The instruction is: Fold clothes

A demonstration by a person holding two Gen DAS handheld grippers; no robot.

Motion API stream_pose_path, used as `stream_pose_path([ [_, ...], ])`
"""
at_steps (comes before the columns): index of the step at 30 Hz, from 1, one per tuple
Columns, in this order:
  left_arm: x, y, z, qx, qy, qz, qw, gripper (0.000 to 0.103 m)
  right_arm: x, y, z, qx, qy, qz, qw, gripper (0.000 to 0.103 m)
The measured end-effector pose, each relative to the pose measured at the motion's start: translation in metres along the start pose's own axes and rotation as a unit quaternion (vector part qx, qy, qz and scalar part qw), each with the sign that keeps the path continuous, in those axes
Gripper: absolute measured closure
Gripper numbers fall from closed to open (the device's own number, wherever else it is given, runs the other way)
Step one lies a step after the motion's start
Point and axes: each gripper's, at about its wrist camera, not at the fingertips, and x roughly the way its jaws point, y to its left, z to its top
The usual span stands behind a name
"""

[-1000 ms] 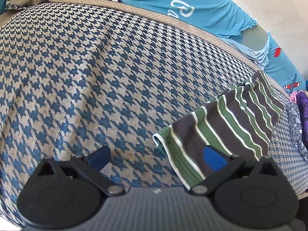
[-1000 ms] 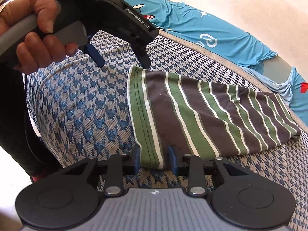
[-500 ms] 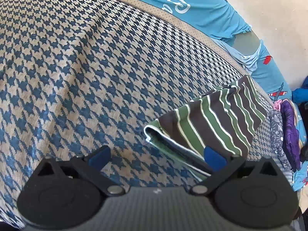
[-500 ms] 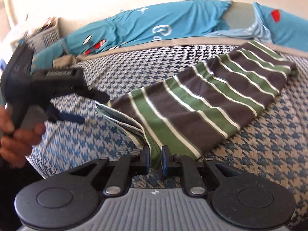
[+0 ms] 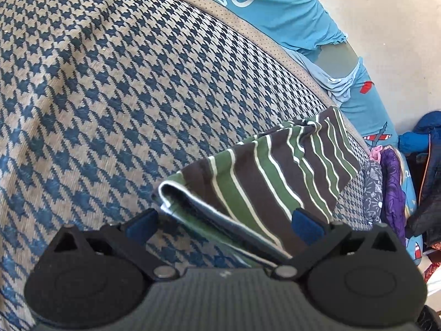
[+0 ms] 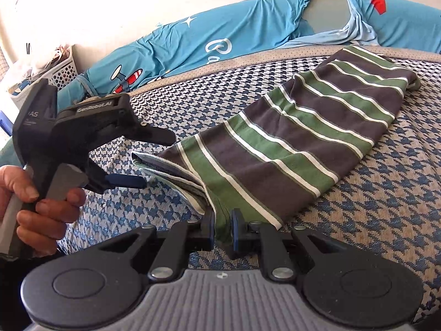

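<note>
Right gripper (image 6: 222, 227) is clamped on the near corner of the striped garment (image 6: 297, 143), jaws having just closed on the cloth, lifting that end off the houndstooth bedcover (image 6: 386, 193). The garment's long axis runs away up-right toward the blue sheet (image 6: 220, 33). Left gripper (image 6: 158, 160) hovers wide open right beside the other near corner, nearest to take it, nothing between its pads

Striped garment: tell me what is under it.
The striped garment lies on the houndstooth cover, which shows all around it. Its near end is lifted, pinched by the right gripper. Anything beneath the flat part is covered.
</note>
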Motion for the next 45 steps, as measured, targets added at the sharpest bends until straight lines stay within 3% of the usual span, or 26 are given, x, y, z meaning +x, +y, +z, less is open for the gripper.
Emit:
stream_pose_path([
  [3,0.01,-0.007,0.002,0.01,-0.002,-0.012,0.9999,0.002,-0.001,-0.001,0.0,0.003,0.0,0.003,1.0,0.091],
  [4,0.012,-0.008,0.003,0.012,-0.003,-0.014,0.9998,0.007,-0.001,-0.001,0.0,0.003,0.0,0.003,1.0,0.091],
  [6,0.015,-0.01,0.003,0.015,-0.004,-0.015,0.9998,0.022,-0.001,-0.001,0.001,0.002,0.0,0.004,1.0,0.091],
  [8,0.015,-0.01,0.002,0.018,-0.005,-0.008,0.9998,0.049,-0.002,0.0,0.001,-0.001,0.0,0.003,1.0,0.091],
  [14,0.022,-0.014,-0.001,0.031,-0.003,0.013,0.9994,0.087,0.0,0.006,-0.002,-0.023,0.001,-0.008,1.0,0.09],
  [17,0.024,-0.016,-0.002,0.032,-0.006,0.023,0.9992,0.091,-0.001,0.012,-0.005,-0.053,-0.003,-0.02,0.998,0.088],
  [20,0.025,-0.017,-0.001,0.029,-0.005,0.02,0.9994,0.091,-0.005,0.02,-0.009,-0.087,-0.006,-0.013,0.996,0.079],
  [22,0.027,-0.019,0.0,0.033,-0.004,0.021,0.9992,0.091,-0.007,0.026,-0.012,-0.112,-0.009,-0.006,0.994,0.066],
  [28,0.032,-0.022,0.003,0.027,-0.001,0.021,0.9994,0.091,-0.007,0.042,-0.023,-0.171,-0.01,0.004,0.985,0.049],
  [34,0.029,-0.018,0.004,0.015,0.002,0.012,0.9998,0.091,0.002,0.059,-0.036,-0.221,0.002,0.004,0.975,0.047],
  [40,0.028,-0.015,0.013,-0.009,0.012,-0.02,0.9997,0.091,0.017,0.07,-0.052,-0.279,0.001,-0.072,0.958,0.046],
  [45,0.032,-0.011,0.02,-0.044,0.025,-0.041,0.9979,0.091,0.021,0.072,-0.056,-0.282,-0.013,-0.092,0.955,0.04],
])
